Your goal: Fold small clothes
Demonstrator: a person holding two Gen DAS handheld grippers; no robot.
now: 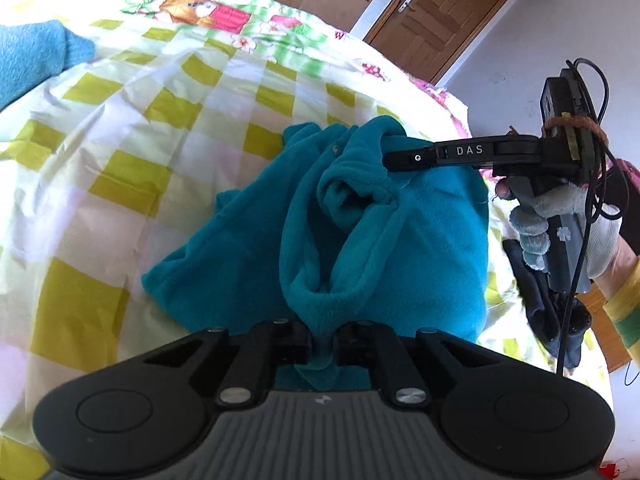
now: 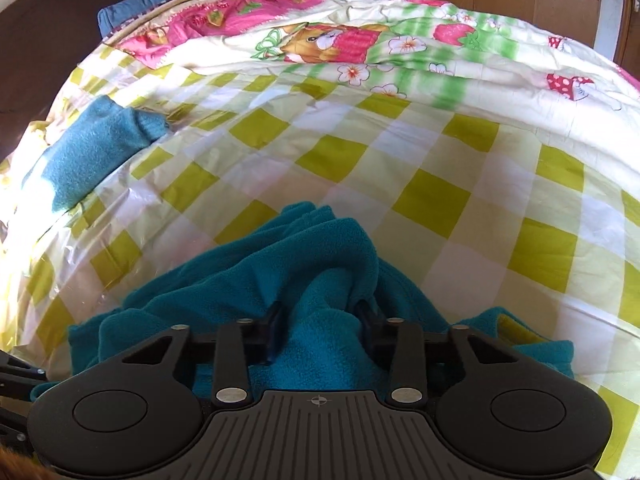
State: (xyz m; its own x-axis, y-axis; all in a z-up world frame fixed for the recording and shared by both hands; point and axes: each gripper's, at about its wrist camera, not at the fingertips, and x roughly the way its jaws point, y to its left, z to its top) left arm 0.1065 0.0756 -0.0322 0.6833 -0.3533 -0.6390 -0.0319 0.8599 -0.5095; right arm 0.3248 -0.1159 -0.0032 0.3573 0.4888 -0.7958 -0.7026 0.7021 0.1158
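A small teal fleece garment (image 1: 372, 248) lies bunched on the checked yellow and white bed sheet (image 1: 140, 128). My left gripper (image 1: 322, 340) is shut on its near edge, fleece pinched between the fingers. My right gripper (image 1: 390, 156) reaches in from the right and grips the garment's far top edge. In the right wrist view the same garment (image 2: 280, 276) is heaped up between the right gripper's (image 2: 320, 320) fingers, which close on a thick fold of it. The fingertips are buried in the fleece.
A second folded teal piece (image 2: 92, 152) lies at the sheet's left edge, also in the left wrist view (image 1: 32, 60). A cartoon-print quilt (image 2: 360, 48) covers the far end of the bed. A wooden door (image 1: 436, 20) and wardrobes stand behind. Dark cloth (image 1: 536, 292) hangs at the right.
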